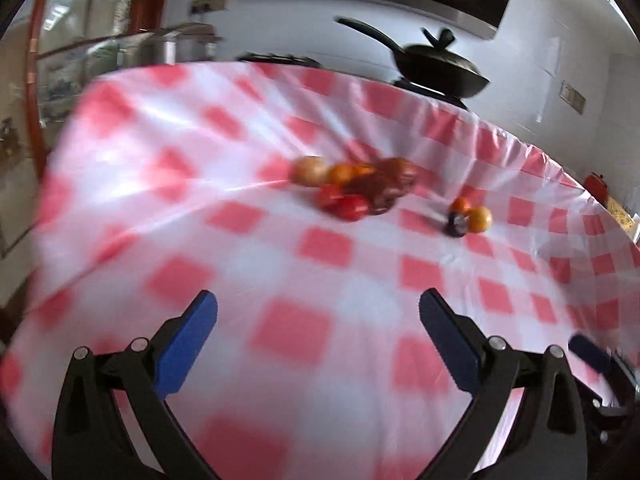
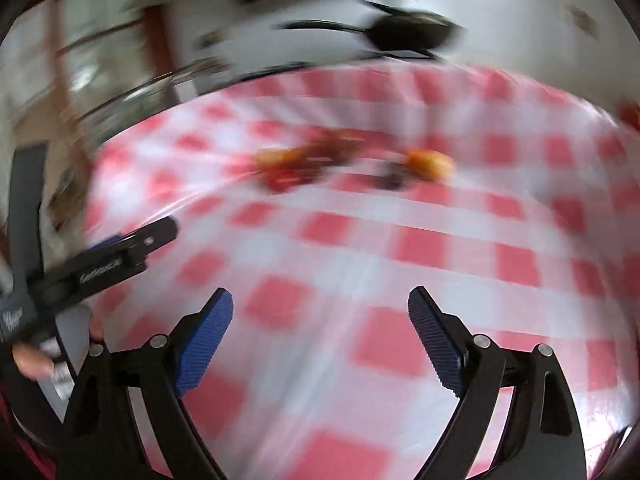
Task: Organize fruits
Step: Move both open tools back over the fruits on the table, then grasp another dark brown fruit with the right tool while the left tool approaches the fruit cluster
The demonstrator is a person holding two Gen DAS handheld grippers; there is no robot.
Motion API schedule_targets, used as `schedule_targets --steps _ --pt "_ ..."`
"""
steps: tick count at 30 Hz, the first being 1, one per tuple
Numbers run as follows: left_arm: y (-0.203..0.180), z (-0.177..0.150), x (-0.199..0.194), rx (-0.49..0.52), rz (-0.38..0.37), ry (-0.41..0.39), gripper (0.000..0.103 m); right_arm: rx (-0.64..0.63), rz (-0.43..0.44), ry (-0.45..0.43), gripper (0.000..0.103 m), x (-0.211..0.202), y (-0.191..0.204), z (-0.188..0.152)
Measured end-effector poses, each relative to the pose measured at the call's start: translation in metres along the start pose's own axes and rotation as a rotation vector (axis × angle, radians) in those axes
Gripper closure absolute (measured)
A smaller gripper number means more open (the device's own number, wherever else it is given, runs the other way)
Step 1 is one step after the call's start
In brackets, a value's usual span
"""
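A cluster of fruit (image 1: 352,186) lies mid-table on the red-and-white checked cloth (image 1: 240,240): a pale round fruit, orange ones, red ones and dark brown ones. A smaller group (image 1: 470,216) of two orange fruits and a dark one lies to its right. Both groups show blurred in the right wrist view, the cluster (image 2: 304,164) and the small group (image 2: 424,164). My left gripper (image 1: 318,308) is open and empty, well short of the fruit. My right gripper (image 2: 320,304) is open and empty too. The left gripper (image 2: 120,256) shows at the left of the right wrist view.
A black lidded pan (image 1: 436,64) stands on a stove behind the table's far edge. A metal pot (image 1: 168,48) and glass cabinet doors are at the back left. A red object (image 1: 596,184) sits past the table's right edge.
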State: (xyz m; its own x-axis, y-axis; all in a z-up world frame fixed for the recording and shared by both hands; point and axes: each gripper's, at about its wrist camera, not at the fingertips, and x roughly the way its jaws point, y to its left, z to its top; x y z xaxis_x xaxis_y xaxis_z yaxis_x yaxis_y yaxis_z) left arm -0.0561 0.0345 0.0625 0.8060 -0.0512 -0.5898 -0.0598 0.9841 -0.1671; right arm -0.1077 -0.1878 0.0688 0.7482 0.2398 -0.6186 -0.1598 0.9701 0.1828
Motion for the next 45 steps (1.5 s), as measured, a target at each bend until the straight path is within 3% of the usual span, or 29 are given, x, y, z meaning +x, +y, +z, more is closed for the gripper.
schedule_targets --steps 4,9,14,20,24,33,36,40,45 --pt "-0.036 0.016 0.056 -0.045 -0.029 0.002 0.002 0.195 -0.070 -0.015 0.016 0.033 -0.060 0.012" --pt "-0.052 0.051 0.093 -0.147 -0.098 -0.052 0.002 0.317 -0.095 -0.067 0.016 0.049 -0.094 0.024" --pt "-0.028 0.072 0.117 -0.241 -0.161 -0.075 0.002 0.282 -0.066 -0.022 0.016 0.066 -0.086 0.036" --pt "0.028 0.070 0.112 -0.393 -0.117 -0.115 0.002 0.198 -0.040 0.051 0.022 0.127 -0.075 0.077" --pt "0.043 0.067 0.115 -0.475 -0.110 -0.116 0.002 0.139 -0.041 0.129 0.029 0.177 -0.069 0.097" --pt "0.037 0.066 0.117 -0.447 -0.065 -0.095 0.002 0.059 -0.086 0.183 0.042 0.230 -0.055 0.125" --pt "0.034 0.065 0.117 -0.427 -0.058 -0.091 0.002 0.033 -0.103 0.176 0.060 0.230 -0.052 0.123" --pt "0.028 0.064 0.119 -0.388 -0.041 -0.074 0.002 0.037 -0.101 0.143 0.060 0.222 -0.051 0.120" --pt "0.011 0.064 0.124 -0.282 -0.023 -0.027 0.002 0.162 -0.037 0.063 0.060 0.205 -0.072 0.116"
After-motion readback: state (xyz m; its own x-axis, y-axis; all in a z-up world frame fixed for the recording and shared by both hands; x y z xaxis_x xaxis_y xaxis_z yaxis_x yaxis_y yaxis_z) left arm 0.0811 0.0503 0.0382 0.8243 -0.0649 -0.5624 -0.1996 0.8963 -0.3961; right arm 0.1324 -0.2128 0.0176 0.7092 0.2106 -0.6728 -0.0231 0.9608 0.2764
